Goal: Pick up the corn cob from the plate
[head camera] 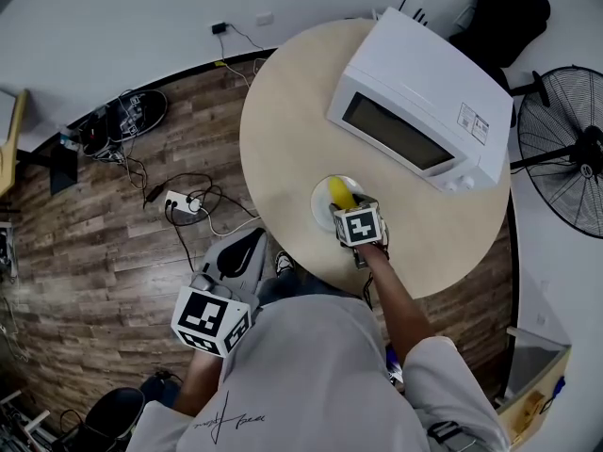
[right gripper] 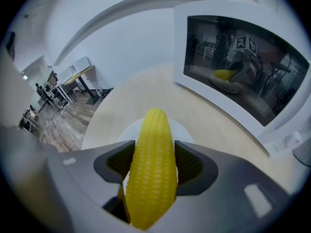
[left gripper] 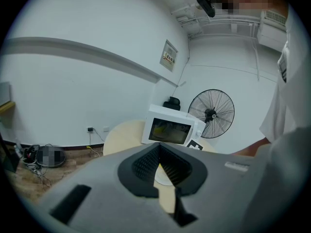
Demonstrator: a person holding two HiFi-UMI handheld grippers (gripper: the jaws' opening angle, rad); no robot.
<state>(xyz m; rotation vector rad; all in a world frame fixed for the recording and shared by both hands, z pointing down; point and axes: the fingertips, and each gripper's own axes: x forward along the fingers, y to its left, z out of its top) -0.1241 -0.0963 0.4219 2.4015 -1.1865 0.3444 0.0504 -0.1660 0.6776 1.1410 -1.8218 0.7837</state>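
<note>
Two grippers. Left gripper [left gripper: 159,152] is nearest, low by the person's body and off the table [head camera: 283,130], jaws together with nothing between. Right gripper [right gripper: 153,165] is clamped on the corn cob [right gripper: 151,178], a pad on each side, over the white plate [right gripper: 127,130] near the table's near edge. Can't tell if it's clear of the plate. Microwave [head camera: 424,102] sits beyond. Risk: the cob is round, its far end overhangs, and it could pivot or slip out on lifting.

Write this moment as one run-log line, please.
right hand-held gripper: shut on corn cob | corn cob: over plate | left hand-held gripper: shut, empty
</note>
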